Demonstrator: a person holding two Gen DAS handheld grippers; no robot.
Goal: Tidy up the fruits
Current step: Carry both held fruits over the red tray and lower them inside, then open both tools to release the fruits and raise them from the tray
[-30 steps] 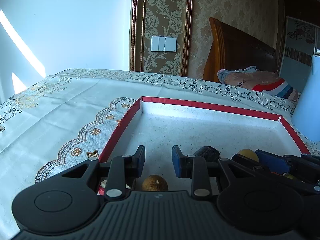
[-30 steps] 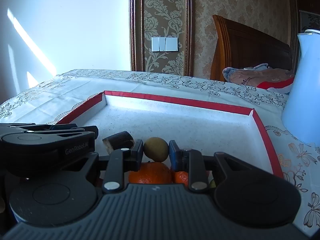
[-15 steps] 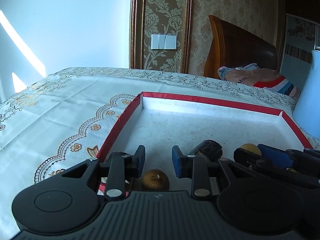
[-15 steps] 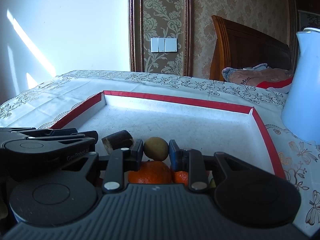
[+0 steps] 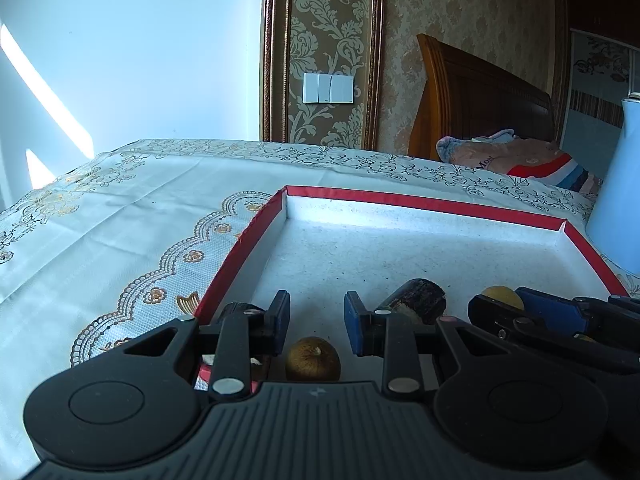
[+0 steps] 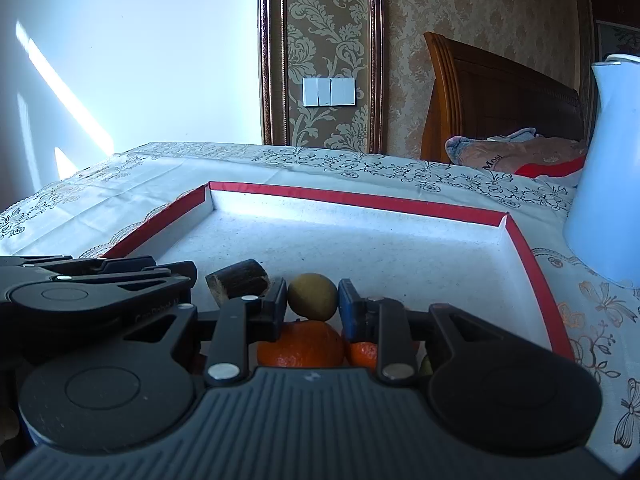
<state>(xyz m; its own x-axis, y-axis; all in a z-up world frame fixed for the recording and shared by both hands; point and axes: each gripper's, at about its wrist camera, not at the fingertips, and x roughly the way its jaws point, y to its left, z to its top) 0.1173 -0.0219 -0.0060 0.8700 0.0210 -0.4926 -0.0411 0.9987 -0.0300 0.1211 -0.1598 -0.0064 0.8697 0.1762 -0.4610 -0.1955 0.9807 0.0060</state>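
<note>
A shallow tray with a red rim [image 5: 420, 202] [image 6: 360, 200] lies on the table, with fruit at its near end. My left gripper [image 5: 316, 312] hovers low over that end, its blue-padded jaws shut with a narrow gap and nothing in it. A small brown round fruit [image 5: 312, 360] lies just below. A dark stubby cylinder [image 5: 416, 300] [image 6: 236, 282] lies between the two grippers. My right gripper [image 6: 313, 300] [image 5: 528, 308] is shut too, and a yellow-green round fruit [image 6: 312, 296] [image 5: 502, 294] sits right at its tips. Two oranges [image 6: 300, 344] [image 6: 362, 354] lie under it.
A tall white jug [image 6: 608, 168] [image 5: 620, 200] stands just right of the tray. A patterned white tablecloth [image 5: 120, 232] covers the table to the left and behind. A wooden headboard [image 6: 500, 96] and a pillow lie beyond the far edge. The tray's far half holds no fruit.
</note>
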